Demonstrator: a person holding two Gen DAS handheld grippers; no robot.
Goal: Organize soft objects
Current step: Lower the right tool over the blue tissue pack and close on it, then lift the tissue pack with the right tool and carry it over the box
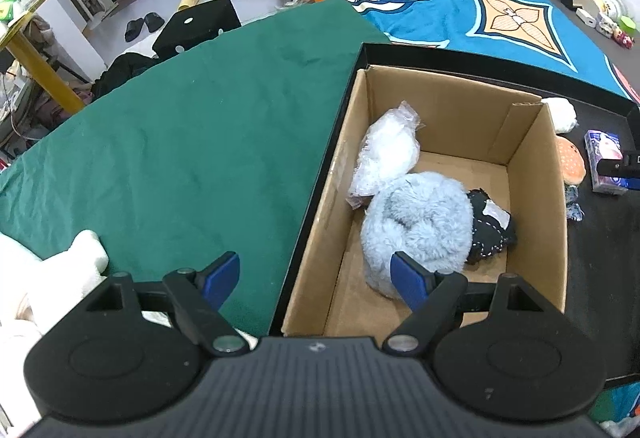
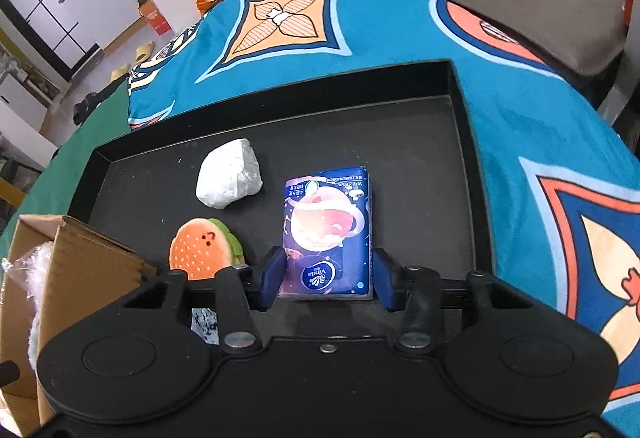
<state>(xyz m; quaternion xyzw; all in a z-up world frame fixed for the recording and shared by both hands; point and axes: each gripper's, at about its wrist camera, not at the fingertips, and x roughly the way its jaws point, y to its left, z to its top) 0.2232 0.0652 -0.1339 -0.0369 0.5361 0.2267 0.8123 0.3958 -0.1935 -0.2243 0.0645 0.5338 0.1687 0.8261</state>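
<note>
A blue printed tissue pack lies on the black tray. My right gripper straddles its near end, and both blue pads touch its sides. Left of it lie an orange burger plush and a white soft lump. My left gripper hangs open and empty over the near left edge of the cardboard box. Inside the box are a fluffy pale blue plush, a white bagged bundle and a black stitched piece.
The tray and box rest on a bed covered by a green cloth and a teal patterned blanket. A white plush lies on the green cloth near my left gripper. A grey table with small items stands beyond the bed.
</note>
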